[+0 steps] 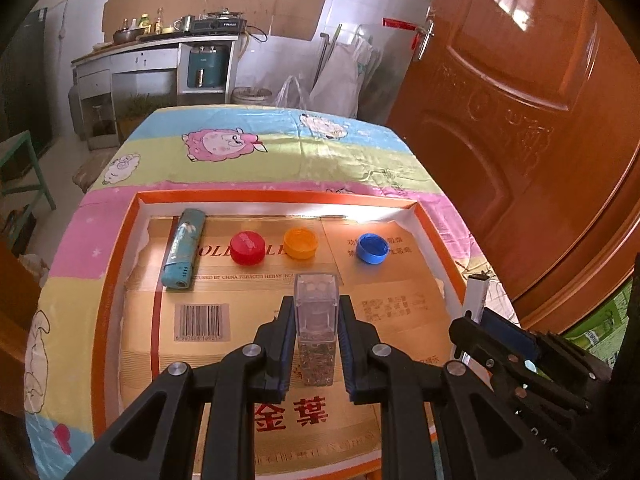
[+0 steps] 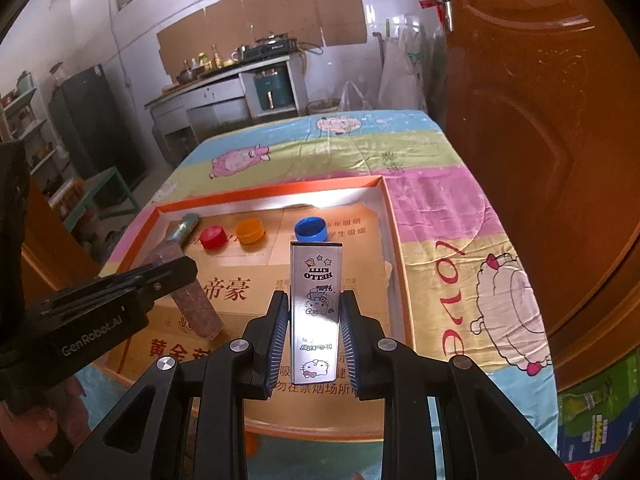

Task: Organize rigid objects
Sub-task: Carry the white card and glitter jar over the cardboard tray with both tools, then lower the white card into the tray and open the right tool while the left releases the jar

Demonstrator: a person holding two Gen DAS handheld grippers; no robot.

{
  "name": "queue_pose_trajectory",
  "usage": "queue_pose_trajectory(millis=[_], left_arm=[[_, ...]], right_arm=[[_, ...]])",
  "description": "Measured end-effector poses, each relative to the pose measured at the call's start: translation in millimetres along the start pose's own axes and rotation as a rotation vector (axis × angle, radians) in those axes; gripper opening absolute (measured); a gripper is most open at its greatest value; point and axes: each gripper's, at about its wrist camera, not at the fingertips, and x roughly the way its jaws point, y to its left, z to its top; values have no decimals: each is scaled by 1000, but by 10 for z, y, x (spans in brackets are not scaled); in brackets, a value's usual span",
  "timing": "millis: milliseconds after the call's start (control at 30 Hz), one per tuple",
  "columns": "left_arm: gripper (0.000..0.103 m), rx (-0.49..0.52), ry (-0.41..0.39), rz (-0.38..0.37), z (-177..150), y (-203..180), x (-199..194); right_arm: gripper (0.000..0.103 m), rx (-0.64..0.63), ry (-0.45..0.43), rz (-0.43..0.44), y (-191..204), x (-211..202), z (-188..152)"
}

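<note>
Both hands loaded over the tray

My left gripper jaws clamp the clear lighter; my right gripper jaws clamp the silver lighter. Best set each flat in the tray beside the teal lighter, parallel, clear of the caps.

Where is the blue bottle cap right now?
The blue bottle cap lies in the orange-rimmed tray near its far right corner, right of the orange cap and red cap.

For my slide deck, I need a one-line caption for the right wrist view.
Right claw grips a Hello Kitty case above the orange tray holding three bottle caps.
</note>
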Motion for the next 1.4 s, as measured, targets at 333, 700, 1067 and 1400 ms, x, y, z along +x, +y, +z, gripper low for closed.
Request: queue_pose_trajectory(millis=[333,700,1067,1400], left_arm=[[20,11,87,-9,68,-2,409],[20,13,88,-1,94,7,528],[20,6,83,-8,97,18,581],[25,-7,68,-28,82,82,597]], right_arm=[[27,-27,46,2,-31,314,69],[27,-34,62,9,-50,519,157],[27,-33,91,6,-57,675,168],[40,-44,97,-15,-63,755,144]])
